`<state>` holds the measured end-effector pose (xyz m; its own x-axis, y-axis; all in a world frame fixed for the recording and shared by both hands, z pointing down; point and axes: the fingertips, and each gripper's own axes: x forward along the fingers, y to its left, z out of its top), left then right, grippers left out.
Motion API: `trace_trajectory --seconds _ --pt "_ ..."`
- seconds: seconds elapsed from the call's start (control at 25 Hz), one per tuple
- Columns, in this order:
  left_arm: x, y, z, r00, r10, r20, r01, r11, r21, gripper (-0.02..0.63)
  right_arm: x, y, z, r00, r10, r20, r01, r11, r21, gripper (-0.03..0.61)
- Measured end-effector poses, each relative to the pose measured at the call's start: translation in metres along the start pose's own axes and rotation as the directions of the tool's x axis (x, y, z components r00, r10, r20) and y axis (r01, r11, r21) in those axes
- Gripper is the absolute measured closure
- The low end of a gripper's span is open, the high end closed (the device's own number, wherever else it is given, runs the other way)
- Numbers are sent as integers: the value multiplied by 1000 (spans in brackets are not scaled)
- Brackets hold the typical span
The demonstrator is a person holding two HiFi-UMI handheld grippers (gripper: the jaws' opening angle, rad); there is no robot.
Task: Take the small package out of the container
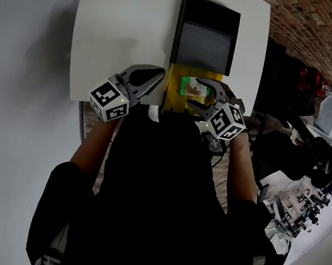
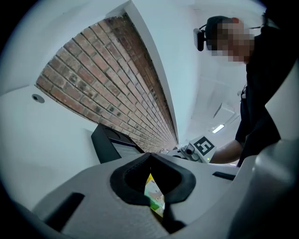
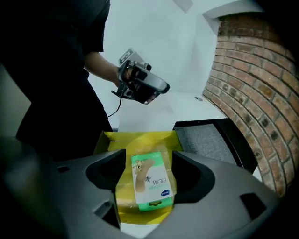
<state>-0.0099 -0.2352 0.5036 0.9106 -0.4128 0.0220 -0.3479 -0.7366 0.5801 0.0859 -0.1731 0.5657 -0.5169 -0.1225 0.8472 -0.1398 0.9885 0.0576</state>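
Right gripper view: the right gripper points steeply down with its jaws well apart. The small package lies between them, and neither pad presses on it. The package is a flat green-and-white sachet with a picture of a tan plaster strip, a line of dark print that looks Korean and a blue oval badge near its lower corner. None of this print is legible. The package rests flat on the floor of the yellow container, an open-topped box.

Just beyond the container stands a black case with a grey insert. Both sit on the white table. Above the container's far side, a hand holds the left gripper roughly level. A brick wall closes the background.

Left gripper view: the jaws meet at their tips and grip nothing. A sliver of the yellow container and green package shows through the gap behind the tips.

Head view: the left gripper's tips lie just beside the container's left wall; contact cannot be confirmed. Each gripper's cube carries black-and-white square markers.
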Motion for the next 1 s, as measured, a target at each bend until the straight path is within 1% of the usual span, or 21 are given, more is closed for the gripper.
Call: trace_trajectory --seconds 0.08,0.2,0.4,0.56,0.68,1.0 --pt "-1 -1 -1 1000 1 -3 -1 1000 -4 598 5 0 -5 1000 13 -26 -13 1000 -8 270" --pt "-1 -6 -5 1000 -7 -14 7 1000 -11 598 14 -3 -13 998 24 -65 -26 999 -20 225" --pt "2 -17 -14 999 -42 -32 41 999 -25 598 26 0 -24 991 68 -114 -71 997 -21 183" --pt "1 -19 -15 998 -51 -31 50 998 -24 598 33 3 -30 981 96 -166 -104 994 -42 168" --pt "-1 -16 -16 999 -42 -30 41 999 -25 598 38 4 -33 976 94 -196 -107 992 -59 160" --pt "-8 -12 -12 999 -27 -21 27 999 -28 598 45 7 -39 960 116 -256 -135 989 -59 144"
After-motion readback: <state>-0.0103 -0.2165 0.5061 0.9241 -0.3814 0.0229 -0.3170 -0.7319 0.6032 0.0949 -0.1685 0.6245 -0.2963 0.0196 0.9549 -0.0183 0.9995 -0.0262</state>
